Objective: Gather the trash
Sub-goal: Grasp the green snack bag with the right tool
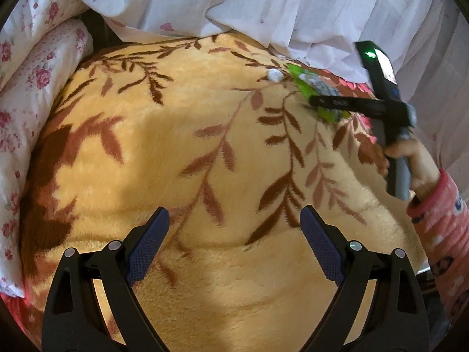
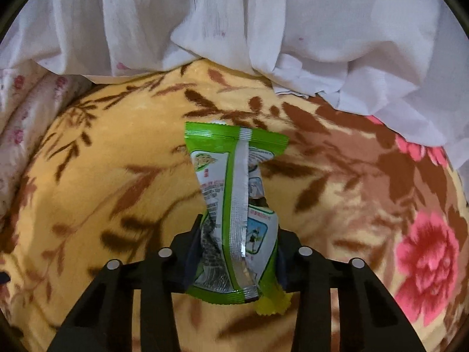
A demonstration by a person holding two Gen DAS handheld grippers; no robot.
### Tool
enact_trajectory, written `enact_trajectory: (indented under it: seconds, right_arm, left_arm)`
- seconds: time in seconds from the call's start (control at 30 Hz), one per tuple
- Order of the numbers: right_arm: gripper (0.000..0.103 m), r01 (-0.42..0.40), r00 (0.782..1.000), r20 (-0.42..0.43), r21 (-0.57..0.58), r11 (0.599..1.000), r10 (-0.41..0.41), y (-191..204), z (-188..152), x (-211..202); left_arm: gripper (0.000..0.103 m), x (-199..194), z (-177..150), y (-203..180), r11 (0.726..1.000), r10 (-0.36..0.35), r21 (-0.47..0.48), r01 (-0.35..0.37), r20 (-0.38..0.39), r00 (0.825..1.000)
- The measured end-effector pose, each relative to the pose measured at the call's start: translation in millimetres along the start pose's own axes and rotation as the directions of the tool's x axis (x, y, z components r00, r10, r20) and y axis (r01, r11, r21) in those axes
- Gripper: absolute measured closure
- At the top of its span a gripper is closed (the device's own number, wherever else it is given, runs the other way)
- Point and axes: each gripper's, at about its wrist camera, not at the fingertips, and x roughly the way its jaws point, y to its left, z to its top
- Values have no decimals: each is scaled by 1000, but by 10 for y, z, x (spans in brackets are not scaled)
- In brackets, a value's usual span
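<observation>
Pinching green wrapper (image 2: 234, 205) between right tongs (image 2: 234, 249)

A yellow leaf-patterned blanket (image 1: 205, 152) carries a small white crumpled scrap (image 1: 275, 75), with white sheets (image 1: 234, 6) overlapping its far edge.

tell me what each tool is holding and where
Right tool grips the green wrapper across its lower half. Left tool is open, holding nothing.
</observation>
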Motion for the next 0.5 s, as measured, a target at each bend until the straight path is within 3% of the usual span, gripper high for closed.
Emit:
enact_trajectory:
  seconds: [0.27,0.5]
  right_arm:
    - [63,-64,994,89,52,997,59,-221,-417,-744]
    - [63,-75,985,159,77,994,63,-391,-881,-1302]
  left_arm:
    - [15,156,269,-201,1000,-31,6,30,30,999]
    - [15,628,814,-507,998,-28,63,22,99,995]
